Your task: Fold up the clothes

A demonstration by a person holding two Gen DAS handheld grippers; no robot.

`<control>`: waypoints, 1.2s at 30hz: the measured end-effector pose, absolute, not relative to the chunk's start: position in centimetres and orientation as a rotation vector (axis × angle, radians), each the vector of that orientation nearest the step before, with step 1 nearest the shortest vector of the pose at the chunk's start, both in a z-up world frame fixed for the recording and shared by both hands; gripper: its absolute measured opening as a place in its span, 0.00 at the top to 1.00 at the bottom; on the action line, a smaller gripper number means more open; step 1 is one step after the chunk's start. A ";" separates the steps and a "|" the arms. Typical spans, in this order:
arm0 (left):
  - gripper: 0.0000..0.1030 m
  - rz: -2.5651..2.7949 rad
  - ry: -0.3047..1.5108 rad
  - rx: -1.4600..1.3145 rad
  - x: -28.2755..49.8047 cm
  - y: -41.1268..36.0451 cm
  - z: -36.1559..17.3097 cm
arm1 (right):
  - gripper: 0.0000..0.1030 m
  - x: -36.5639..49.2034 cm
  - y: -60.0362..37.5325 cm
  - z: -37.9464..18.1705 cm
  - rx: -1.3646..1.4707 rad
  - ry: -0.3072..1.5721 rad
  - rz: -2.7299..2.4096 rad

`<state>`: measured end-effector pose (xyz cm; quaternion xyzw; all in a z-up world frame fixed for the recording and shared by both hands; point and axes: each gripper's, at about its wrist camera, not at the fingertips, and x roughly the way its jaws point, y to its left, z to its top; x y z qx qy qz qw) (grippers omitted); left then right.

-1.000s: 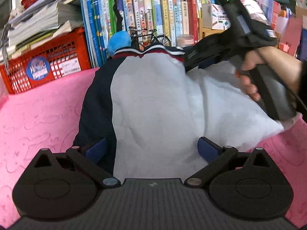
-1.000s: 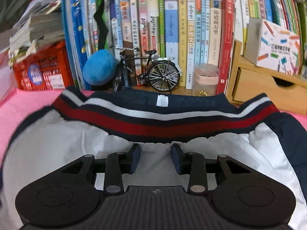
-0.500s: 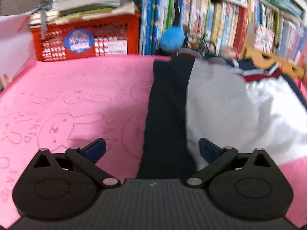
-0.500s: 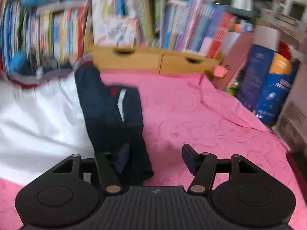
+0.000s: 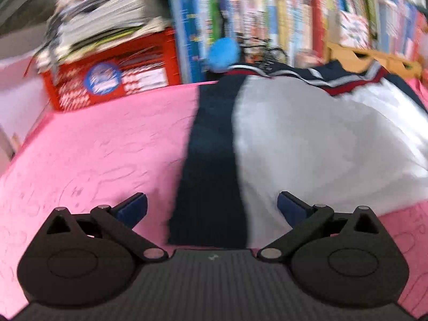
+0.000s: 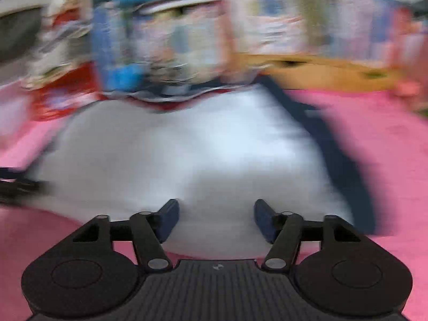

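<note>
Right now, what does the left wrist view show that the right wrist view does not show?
Only the left wrist view shows the open left gripper, the navy left edge of the garment running toward it, and a sharp view of the red crate under stacked papers.

Only the right wrist view shows the right gripper, its jaws closing with no cloth pinched between them, and the navy right edge of the garment. This view is strongly blurred.

Both show the white and navy garment on the pink cloth, with the bookshelf behind.

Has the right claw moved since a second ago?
Yes. The right claw then sat at the garment's striped waistband, near the bookshelf. Now it hangs over the near hem, jaws closing on nothing.
</note>
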<state>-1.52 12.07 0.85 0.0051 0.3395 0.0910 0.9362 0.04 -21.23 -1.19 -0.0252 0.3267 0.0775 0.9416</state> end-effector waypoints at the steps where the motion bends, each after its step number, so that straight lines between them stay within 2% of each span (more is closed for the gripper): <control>1: 0.00 0.192 0.694 -0.019 -1.7 12.8 1.0 | 0.50 -0.4 -22.8 -0.8 -0.061 0.672 0.123; 3: 0.00 0.195 0.688 -0.062 -2.0 13.2 1.6 | 0.49 -1.4 -25.5 0.3 -0.022 0.666 0.098; 6: 0.00 0.188 0.658 -0.047 -1.9 12.2 2.4 | 0.29 -1.7 -27.0 2.1 0.017 0.560 0.091; 8: 0.00 0.175 0.651 -0.015 -1.7 11.3 2.5 | 0.19 0.0 -26.9 2.7 -0.017 0.506 0.097; 9: 0.00 0.169 0.647 0.001 -1.6 10.9 2.5 | 0.10 1.5 -26.4 2.6 -0.025 0.508 0.114; 11: 0.00 0.156 0.639 0.033 -1.5 10.0 2.7 | 0.04 5.1 -25.2 2.0 -0.027 0.549 0.161; 12: 0.00 0.149 0.630 0.045 -1.3 9.7 2.8 | 0.05 6.7 -24.6 1.5 -0.020 0.579 0.168; 14: 0.00 0.137 0.599 0.061 -0.6 9.3 3.3 | 0.59 9.5 -23.6 0.1 0.004 0.652 0.159; 15: 0.00 0.142 0.584 0.081 -0.1 9.2 3.5 | 0.79 10.1 -23.5 -0.2 0.049 0.673 0.150; 17: 0.00 0.218 0.563 0.168 1.4 9.2 3.1 | 0.80 9.3 -24.4 0.1 0.124 0.638 0.087; 18: 0.00 0.281 0.569 0.218 2.2 9.2 2.6 | 0.75 9.1 -25.0 0.0 0.132 0.633 0.064; 19: 0.02 0.333 0.576 0.254 3.0 9.3 2.1 | 0.64 9.2 -25.6 -0.2 0.138 0.646 0.049; 21: 0.03 0.306 0.534 0.187 3.1 9.8 3.0 | 0.61 8.6 -26.5 -0.1 0.164 0.645 0.063; 23: 0.02 0.237 0.466 0.082 2.9 10.3 4.4 | 0.49 6.9 -25.9 1.3 0.148 0.560 0.083; 24: 0.00 0.197 0.428 0.030 2.9 10.3 5.1 | 0.33 6.0 -25.0 2.2 0.122 0.490 0.118; 25: 0.00 0.146 0.390 -0.018 3.1 10.0 5.7 | 0.28 5.4 -23.8 2.9 0.095 0.431 0.178; 28: 0.00 0.075 0.411 0.006 6.6 7.3 5.2 | 0.29 6.1 -17.8 3.8 -0.015 0.409 0.427; 31: 0.02 0.165 0.517 0.199 10.8 5.1 1.8 | 0.42 9.1 -12.6 1.8 -0.131 0.506 0.511; 32: 0.01 0.194 0.539 0.248 11.6 5.6 0.2 | 0.44 10.0 -11.7 0.8 -0.182 0.543 0.502; 36: 0.00 0.119 0.586 0.134 11.8 10.1 -1.1 | 0.42 12.6 -14.6 -2.2 -0.274 0.568 0.355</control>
